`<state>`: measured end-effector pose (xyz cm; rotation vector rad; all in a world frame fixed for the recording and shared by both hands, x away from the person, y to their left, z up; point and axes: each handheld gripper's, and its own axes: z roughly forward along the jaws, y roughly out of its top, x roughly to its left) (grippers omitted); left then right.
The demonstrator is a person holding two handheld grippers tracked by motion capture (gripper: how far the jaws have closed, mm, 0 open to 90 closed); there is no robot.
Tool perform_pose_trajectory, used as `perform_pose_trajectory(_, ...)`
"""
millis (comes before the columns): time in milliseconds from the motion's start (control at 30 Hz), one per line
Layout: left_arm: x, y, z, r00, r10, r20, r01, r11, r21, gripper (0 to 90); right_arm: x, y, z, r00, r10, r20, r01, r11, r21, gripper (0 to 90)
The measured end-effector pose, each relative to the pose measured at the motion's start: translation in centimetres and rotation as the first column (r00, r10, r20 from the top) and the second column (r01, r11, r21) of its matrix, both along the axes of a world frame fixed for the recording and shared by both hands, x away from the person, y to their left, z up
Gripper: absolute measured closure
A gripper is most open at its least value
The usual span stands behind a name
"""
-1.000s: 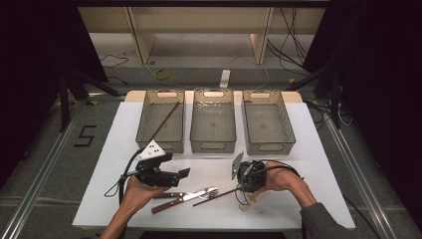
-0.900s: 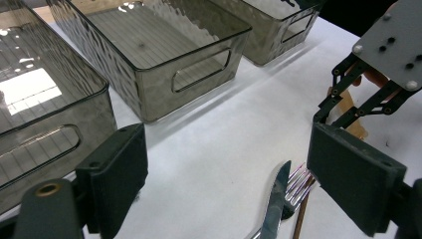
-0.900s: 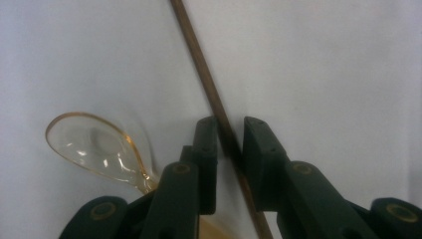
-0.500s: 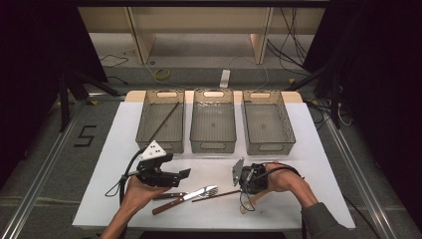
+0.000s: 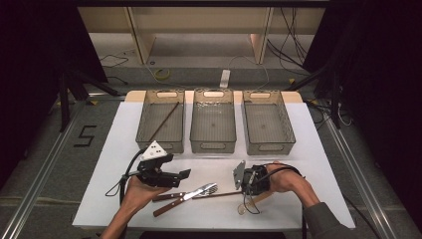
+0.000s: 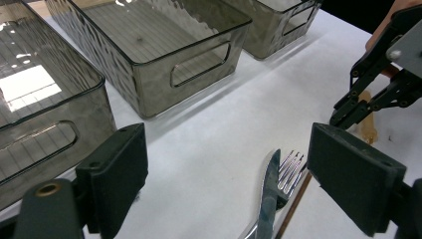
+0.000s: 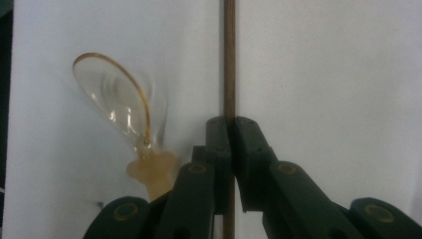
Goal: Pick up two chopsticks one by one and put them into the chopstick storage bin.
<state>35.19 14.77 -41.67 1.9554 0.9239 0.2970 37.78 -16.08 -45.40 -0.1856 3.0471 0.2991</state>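
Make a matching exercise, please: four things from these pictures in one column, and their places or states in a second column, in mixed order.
Things:
1. right gripper
2. left gripper
3. chopstick in the left bin
4. clear spoon

Places or states:
A. lies slanted inside a grey bin
B. jaws open, above the knife and fork
C. lies on the white table beside the closed jaws
D. jaws have just closed on a thin brown stick

Pairs: 1-D, 2-B, 3-A, 4-C
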Motion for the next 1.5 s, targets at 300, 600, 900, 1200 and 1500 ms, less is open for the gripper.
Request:
perform_pose_trajectory(300, -0.1, -0.6, 0.3, 0.9995, -0.029, -0.012, 0.029, 0.9996, -0.003, 16.4, -0.4, -0.4, 1.7, 0.9992, 0.021, 0.033, -0.023, 0.9985, 0.049, 86.1)
perform_pose_trajectory(600, -0.7, -3.8, 0.4, 0.9796, -0.178, -0.093, 0.184, 0.9811, 0.060, 18.6, -1.2, 0.4, 3.3, 0.9952, 0.042, 0.089, -0.049, 0.9949, 0.088, 86.1)
perform_pose_trajectory(900, -1.1, -6.8, 0.2, 0.9486, -0.285, -0.138, 0.307, 0.9348, 0.179, 26.7, -1.9, 1.0, 4.0, 0.9912, 0.049, 0.123, -0.061, 0.9940, 0.091, 86.0)
perform_pose_trajectory(1200, -0.9, -8.5, -0.3, 0.9127, -0.348, -0.214, 0.397, 0.8815, 0.256, 43.0, -2.3, 1.6, 4.3, 0.9869, 0.068, 0.146, -0.081, 0.9931, 0.084, 86.0)
perform_pose_trajectory(1500, -0.8, -9.2, -0.7, 0.8971, -0.374, -0.236, 0.434, 0.8462, 0.309, 61.0, -2.6, 1.8, 4.4, 0.9840, 0.086, 0.156, -0.098, 0.9925, 0.072, 86.0)
